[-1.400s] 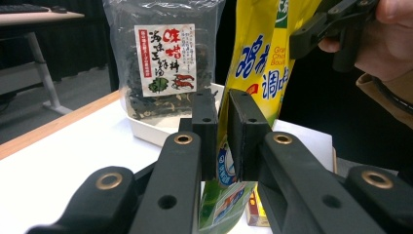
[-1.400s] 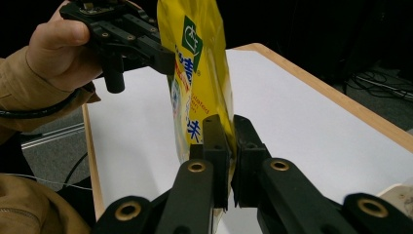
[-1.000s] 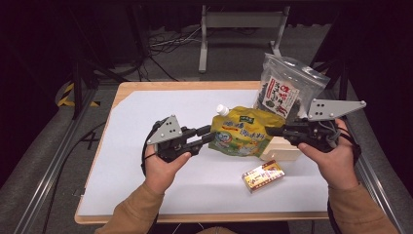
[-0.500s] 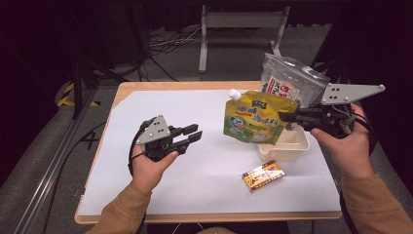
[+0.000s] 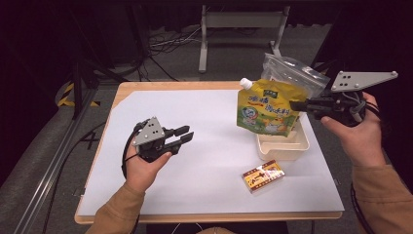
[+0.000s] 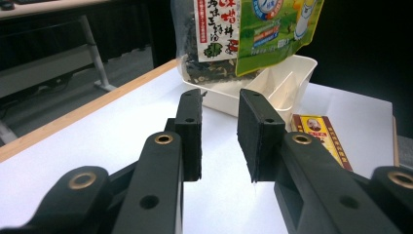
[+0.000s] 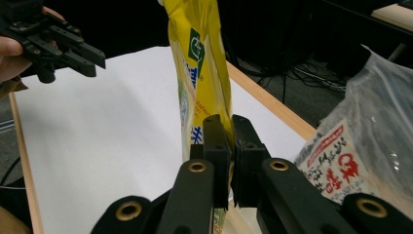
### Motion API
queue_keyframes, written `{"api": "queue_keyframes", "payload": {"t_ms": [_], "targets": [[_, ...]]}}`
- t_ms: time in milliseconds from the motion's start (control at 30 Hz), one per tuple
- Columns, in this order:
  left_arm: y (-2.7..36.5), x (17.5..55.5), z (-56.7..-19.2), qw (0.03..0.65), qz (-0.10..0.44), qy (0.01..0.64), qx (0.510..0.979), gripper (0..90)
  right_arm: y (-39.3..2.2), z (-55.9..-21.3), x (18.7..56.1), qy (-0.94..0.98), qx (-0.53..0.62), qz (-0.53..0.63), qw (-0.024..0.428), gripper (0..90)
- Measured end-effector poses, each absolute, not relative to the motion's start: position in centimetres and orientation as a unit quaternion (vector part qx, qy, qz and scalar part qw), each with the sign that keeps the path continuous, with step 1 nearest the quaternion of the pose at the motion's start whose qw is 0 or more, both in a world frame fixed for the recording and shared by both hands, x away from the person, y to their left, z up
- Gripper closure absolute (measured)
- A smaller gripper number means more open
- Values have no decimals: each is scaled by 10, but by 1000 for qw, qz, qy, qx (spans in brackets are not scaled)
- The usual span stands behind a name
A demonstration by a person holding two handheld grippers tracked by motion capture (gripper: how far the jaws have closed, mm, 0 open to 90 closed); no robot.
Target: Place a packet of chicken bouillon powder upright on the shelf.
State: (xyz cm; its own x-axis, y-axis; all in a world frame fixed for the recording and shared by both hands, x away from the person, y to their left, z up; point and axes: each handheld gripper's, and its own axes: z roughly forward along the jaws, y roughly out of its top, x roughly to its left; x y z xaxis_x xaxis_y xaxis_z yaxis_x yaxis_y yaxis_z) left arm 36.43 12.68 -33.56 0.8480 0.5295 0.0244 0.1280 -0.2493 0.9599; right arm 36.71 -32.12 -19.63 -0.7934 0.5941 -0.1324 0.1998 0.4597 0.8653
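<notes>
- Held in the air at about 2 o'clock on the table [image 5: 204, 146]: yellow spout pouch [image 5: 267, 111], hanging just above the white tray [image 5: 285, 148].
- Pinched at its edge by the right gripper [image 5: 298, 104], jaws closed tight on it, seen close in the right gripper view [image 7: 228, 161]; pouch there [image 7: 197, 73] cut off at the top edge, cap out of frame.
- At 9 o'clock of the pouch, well apart: left gripper [image 5: 184, 135], jaws parted a little way, nothing between them; same narrow gap in the left gripper view [image 6: 219, 141].
- Half hidden behind the pouch at 1 o'clock: clear bag of dark snack [image 5: 292, 70], lower part covered in the high view; red-lettered label readable in the left gripper view [image 6: 214, 34], top cut off.
- Tray's inside mostly screened by the pouch in the high view; a divider visible in the left gripper view [image 6: 272, 87].
- At 5 o'clock of the tray, flat on the table: small red-and-yellow box [image 5: 263, 176], print too small to read.
- Against a second ago: pouch then low over the table between both grippers, now lifted and carried toward 3 o'clock; left gripper off it and drawn back toward 8 o'clock.
</notes>
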Motion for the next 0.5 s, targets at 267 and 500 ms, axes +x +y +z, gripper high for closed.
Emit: {"api": "queue_keyframes", "payload": {"t_ms": [267, 500], "targets": [[130, 367, -338, 569, 170, 220, 774, 717, -341, -201, 373, 819, 262, 462, 216, 874], [132, 367, -338, 569, 169, 223, 773, 717, -357, -208, 379, 815, 282, 456, 220, 874]]}}
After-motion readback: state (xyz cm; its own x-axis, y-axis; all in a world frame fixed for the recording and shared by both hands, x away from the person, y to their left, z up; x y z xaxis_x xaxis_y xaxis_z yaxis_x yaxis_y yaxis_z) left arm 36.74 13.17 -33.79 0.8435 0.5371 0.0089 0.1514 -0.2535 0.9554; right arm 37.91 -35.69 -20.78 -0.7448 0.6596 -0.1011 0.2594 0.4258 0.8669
